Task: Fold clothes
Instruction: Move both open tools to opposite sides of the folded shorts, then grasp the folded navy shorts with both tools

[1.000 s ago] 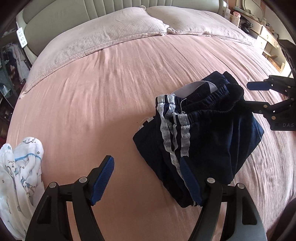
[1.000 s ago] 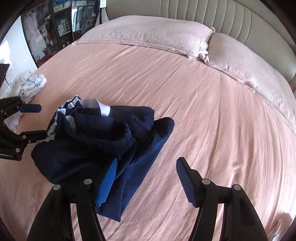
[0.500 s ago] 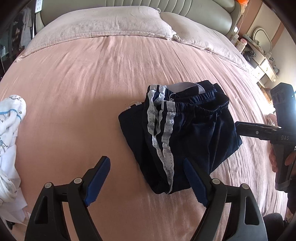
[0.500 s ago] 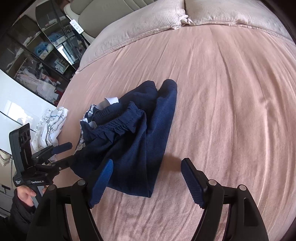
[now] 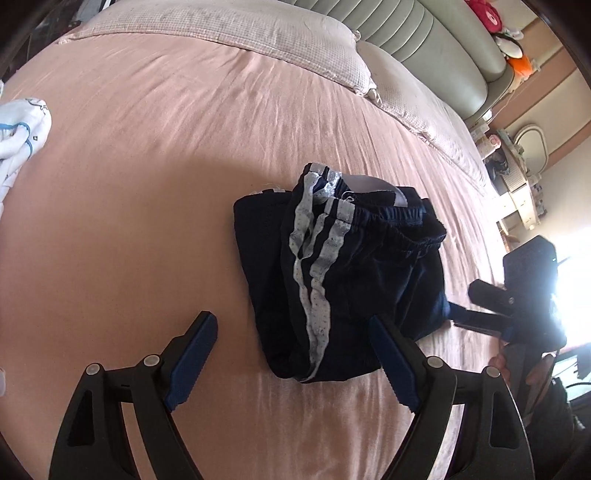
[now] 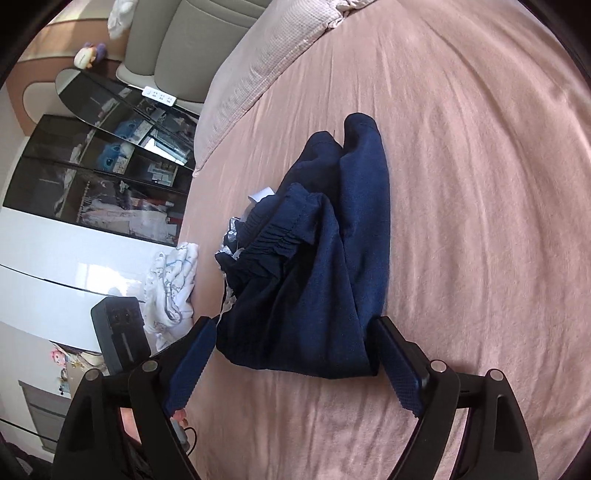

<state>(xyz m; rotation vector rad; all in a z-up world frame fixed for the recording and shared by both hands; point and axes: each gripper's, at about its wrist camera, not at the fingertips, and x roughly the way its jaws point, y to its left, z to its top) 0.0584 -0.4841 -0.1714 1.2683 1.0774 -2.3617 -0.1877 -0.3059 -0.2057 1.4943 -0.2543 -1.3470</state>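
Pink bed (image 5: pixel 155 155), padded headboard (image 5: pixel 424 26), glass cabinet (image 6: pixel 96 177).

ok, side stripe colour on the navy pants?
White stripes on the pants; clearest in left wrist view.

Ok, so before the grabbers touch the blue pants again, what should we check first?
1. Left gripper open: ok, jaws spread wide.
2. Right gripper open: ok, jaws spread wide, holding nothing.
3. Navy pants lying on the pink bed sheet, free of both grippers: ok.
4. Pants folded neatly: not ok, bunched, waistband crumpled up.
5. White garment apart from the pants: ok, it lies near the bed edge.
6. Layers underneath lying flat: cannot tell, hidden.
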